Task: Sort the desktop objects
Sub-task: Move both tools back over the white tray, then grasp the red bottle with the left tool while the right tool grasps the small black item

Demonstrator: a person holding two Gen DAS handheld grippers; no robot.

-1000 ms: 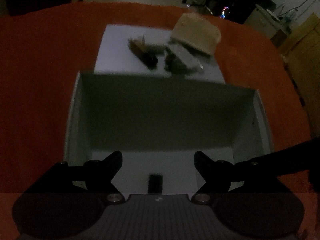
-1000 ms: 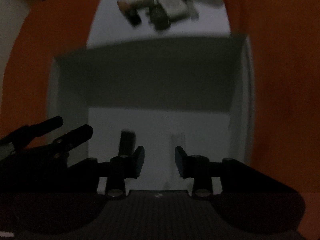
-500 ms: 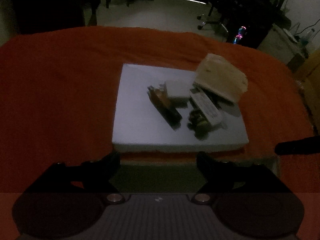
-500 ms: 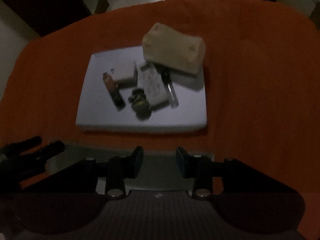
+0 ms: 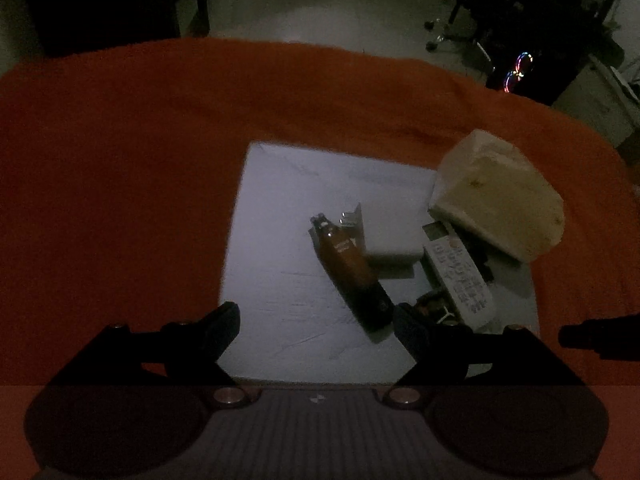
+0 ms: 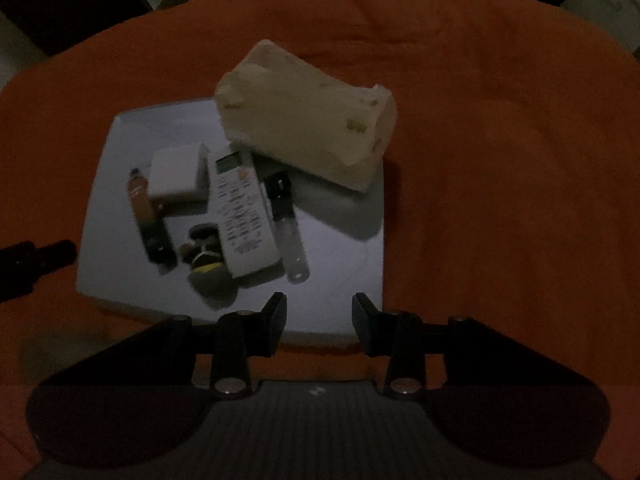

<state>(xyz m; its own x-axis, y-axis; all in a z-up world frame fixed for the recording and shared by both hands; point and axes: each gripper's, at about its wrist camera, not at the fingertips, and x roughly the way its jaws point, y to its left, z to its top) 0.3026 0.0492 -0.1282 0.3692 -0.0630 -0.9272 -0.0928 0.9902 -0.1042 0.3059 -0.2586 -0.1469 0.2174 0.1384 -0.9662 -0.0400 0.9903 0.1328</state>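
A white board [image 6: 344,264] lies on the orange cloth and carries several objects: a cream tissue pack [image 6: 304,116], a white remote [image 6: 242,216], a white charger block [image 6: 176,178], a brown bottle [image 6: 146,216], a clear tube with a black cap [image 6: 286,224] and a small dark bundle [image 6: 206,258]. My right gripper [image 6: 319,320] is open and empty just before the board's near edge. My left gripper [image 5: 318,330] is open and empty over the board [image 5: 280,240], near the brown bottle [image 5: 352,272], with the remote [image 5: 460,276] and tissue pack [image 5: 500,204] to its right.
The orange cloth [image 5: 120,160] covers the table all around the board. Beyond the far edge are a dim floor, chairs and a lit computer case [image 5: 516,72]. The other gripper's finger tips show at the frame edges [image 6: 36,256] [image 5: 592,340].
Both grippers have risen out of the white box and moved forward over the board. The box has left both views. Both stay open.
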